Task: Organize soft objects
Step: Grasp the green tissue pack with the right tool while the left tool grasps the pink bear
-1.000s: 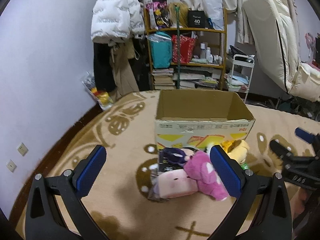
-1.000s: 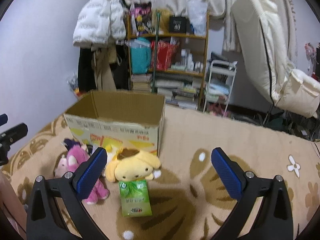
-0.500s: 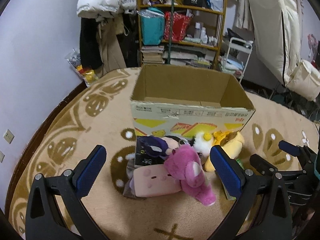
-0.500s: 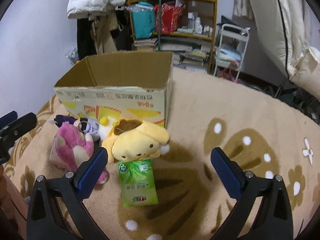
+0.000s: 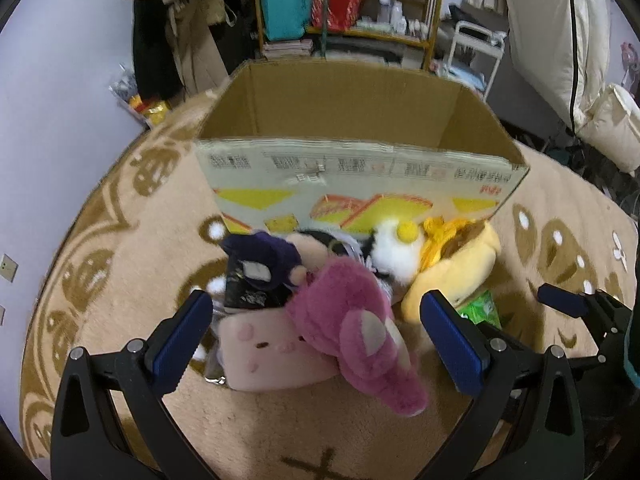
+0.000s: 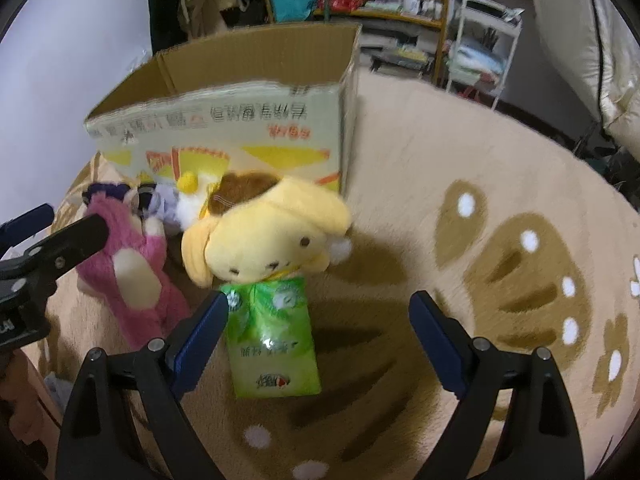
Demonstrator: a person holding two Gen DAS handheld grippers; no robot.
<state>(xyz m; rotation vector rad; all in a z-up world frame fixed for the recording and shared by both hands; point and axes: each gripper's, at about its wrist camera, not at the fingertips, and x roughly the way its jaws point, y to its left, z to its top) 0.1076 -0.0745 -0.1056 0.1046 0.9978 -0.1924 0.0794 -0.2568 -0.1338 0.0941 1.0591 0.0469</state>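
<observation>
A heap of soft toys lies on the patterned rug (image 5: 120,240), pressed against the front wall of an open cardboard box (image 5: 360,168) that looks empty so far: a pink plush bear (image 5: 360,320) sprawled over a pale pink cushion toy (image 5: 264,360), a dark purple plush (image 5: 264,260) behind them, a white plush with a yellow bobble (image 5: 394,252), and a yellow dog plush (image 6: 264,236) whose chin rests on a green tissue pack (image 6: 272,340).

Over the past second both handheld tools have swung downward and closed in on the heap, which now fills each wrist view where a second ago it sat small below the room. The left gripper (image 5: 316,344) hangs with its jaws wide apart, straddling the bear and cushion without touching either. The right gripper (image 6: 320,344) has its jaws apart too (they have just been closing a little), the green pack lying between them, near the left pad but not pinched.

Nothing has been lifted yet; the sorting appears to be at its first pick, with the box waiting just behind.
</observation>
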